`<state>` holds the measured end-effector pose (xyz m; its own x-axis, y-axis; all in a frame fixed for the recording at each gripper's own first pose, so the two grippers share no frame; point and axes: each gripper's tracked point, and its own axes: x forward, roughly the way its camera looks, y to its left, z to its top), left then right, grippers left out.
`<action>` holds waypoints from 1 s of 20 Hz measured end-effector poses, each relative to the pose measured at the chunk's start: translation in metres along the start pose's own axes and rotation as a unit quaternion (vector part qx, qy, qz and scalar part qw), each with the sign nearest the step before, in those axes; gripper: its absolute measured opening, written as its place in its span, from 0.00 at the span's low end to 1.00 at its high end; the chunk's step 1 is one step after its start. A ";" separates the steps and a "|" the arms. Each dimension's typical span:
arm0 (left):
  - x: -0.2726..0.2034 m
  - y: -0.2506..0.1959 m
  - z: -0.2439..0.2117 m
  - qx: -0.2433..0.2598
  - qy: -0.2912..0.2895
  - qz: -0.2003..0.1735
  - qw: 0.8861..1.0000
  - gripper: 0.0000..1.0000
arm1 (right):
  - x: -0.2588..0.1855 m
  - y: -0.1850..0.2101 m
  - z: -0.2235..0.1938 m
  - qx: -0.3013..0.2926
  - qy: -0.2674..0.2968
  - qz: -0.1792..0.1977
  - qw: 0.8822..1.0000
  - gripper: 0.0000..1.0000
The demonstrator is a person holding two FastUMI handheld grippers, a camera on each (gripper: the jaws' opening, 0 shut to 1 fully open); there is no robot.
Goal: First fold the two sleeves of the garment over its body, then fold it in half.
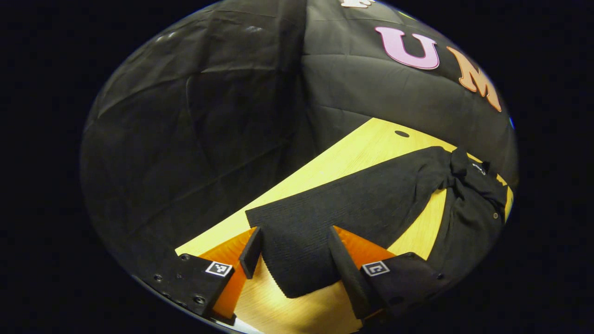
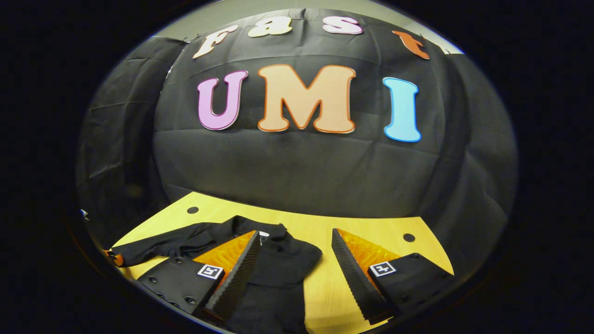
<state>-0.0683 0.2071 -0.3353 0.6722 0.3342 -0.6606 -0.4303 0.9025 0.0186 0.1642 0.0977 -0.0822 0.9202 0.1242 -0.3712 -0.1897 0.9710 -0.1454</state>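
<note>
Sleeve (image 1: 352,199): black, lying long across the tabletop (image 1: 352,148), its cuff between the left tool (image 1: 297,260)'s wide-apart fingers.
Right tool (image 2: 297,273): wide, holding nothing, above the shirt (image 2: 274,273).

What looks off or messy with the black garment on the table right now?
The garment is bunched and twisted near the collar rather than lying flat on the table. One sleeve stretches out straight, its cuff between the open left gripper.

Matt black ribbed-knit garment (image 1: 362,204) on smooth pale wood table (image 1: 371,139); tongs' (image 1: 297,260) ridged black pads (image 2: 232,278).
</note>
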 end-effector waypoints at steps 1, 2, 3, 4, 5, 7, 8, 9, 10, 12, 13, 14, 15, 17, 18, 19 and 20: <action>0.000 -0.005 0.001 0.005 0.003 -0.009 1.000 0.80 | -0.007 -0.010 -0.007 0.001 0.007 -0.009 1.000 0.98; 0.001 -0.012 -0.001 0.009 0.004 -0.016 1.000 0.75 | -0.016 -0.018 -0.012 0.007 0.013 -0.013 1.000 0.98; 0.002 -0.018 -0.001 0.013 0.006 -0.020 1.000 0.58 | -0.026 -0.024 -0.016 0.016 0.014 -0.015 1.000 0.98; 0.003 -0.024 -0.001 0.017 0.008 -0.024 1.000 0.48 | -0.035 -0.031 -0.018 0.025 0.012 -0.019 0.999 0.98; 0.004 -0.030 -0.001 0.022 0.010 -0.028 0.999 0.31 | -0.044 -0.039 -0.019 0.033 0.009 -0.025 0.999 0.98; 0.005 -0.031 0.000 0.043 0.019 -0.033 0.998 0.12 | -0.057 -0.059 -0.024 0.047 0.004 -0.041 0.998 0.98; 0.002 -0.028 0.000 0.052 0.028 -0.037 0.998 0.07 | -0.065 -0.069 -0.027 0.053 0.003 -0.049 0.997 0.98; 0.001 -0.027 0.002 0.053 0.036 -0.039 0.997 0.02 | -0.075 -0.081 -0.030 0.058 0.002 -0.059 0.997 0.98; 0.001 -0.029 0.003 0.048 0.042 -0.046 0.997 0.02 | -0.084 -0.093 -0.035 0.063 0.001 -0.070 0.996 0.98; -0.002 -0.031 0.015 0.023 0.040 -0.060 0.997 0.00 | -0.101 -0.120 -0.044 0.074 -0.001 -0.093 0.993 0.98; -0.003 -0.031 0.029 0.010 0.030 -0.062 0.998 0.00 | -0.110 -0.134 -0.048 0.083 -0.003 -0.104 0.991 0.98; -0.001 -0.037 0.046 -0.001 0.018 -0.067 0.998 0.00 | -0.117 -0.145 -0.054 0.095 -0.003 -0.114 0.989 0.98; 0.001 -0.046 0.066 -0.008 0.001 -0.073 0.997 0.00 | -0.126 -0.156 -0.060 0.107 -0.002 -0.122 0.987 0.98; 0.001 -0.069 0.112 -0.009 -0.044 -0.092 0.995 0.00 | -0.141 -0.178 -0.073 0.130 -0.003 -0.138 0.982 0.98; 0.000 -0.084 0.140 -0.003 -0.074 -0.102 0.992 0.00 | -0.149 -0.187 -0.080 0.139 -0.003 -0.144 0.980 0.98; -0.001 -0.103 0.166 0.005 -0.099 -0.116 0.988 0.00 | -0.158 -0.195 -0.086 0.146 -0.003 -0.150 0.978 0.98; -0.004 -0.128 0.184 0.019 -0.115 -0.131 0.984 0.00 | -0.165 -0.205 -0.093 0.149 -0.003 -0.159 0.976 0.98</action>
<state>0.0949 0.1399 -0.1965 0.8779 0.1378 -0.4585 -0.2047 0.9738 -0.0994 0.0191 -0.1410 -0.0767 0.9188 -0.1925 -0.3445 0.2128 0.9768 0.0219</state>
